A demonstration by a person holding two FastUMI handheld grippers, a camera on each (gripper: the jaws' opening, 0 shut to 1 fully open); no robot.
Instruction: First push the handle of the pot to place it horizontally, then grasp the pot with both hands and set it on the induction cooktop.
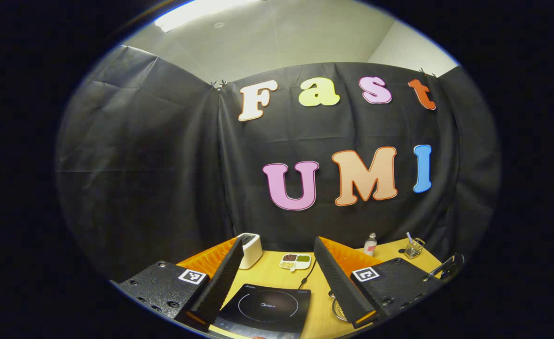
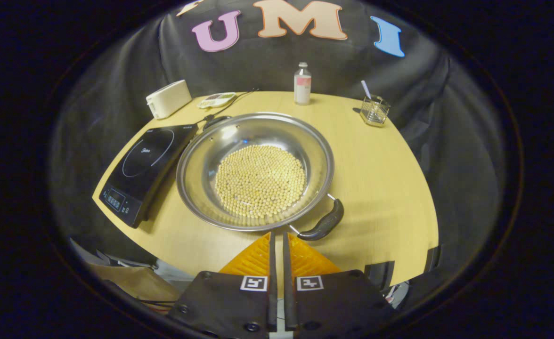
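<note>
In the left gripper view, the left gripper is held level above the table, fingers wide apart; the induction cooktop lies below, its near edge cut off. In the right gripper view, the right gripper tilts down, fingers together and empty, just short of the bean-filled steel pot beside the cooktop, near its handle.

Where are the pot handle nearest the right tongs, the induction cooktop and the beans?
pot handle (image 2: 323,224), right gripper view, middle of its dark grip.
induction cooktop (image 2: 146,160), right gripper view, glass top.
beans (image 2: 260,180), right gripper view, centre of the heap.
</note>
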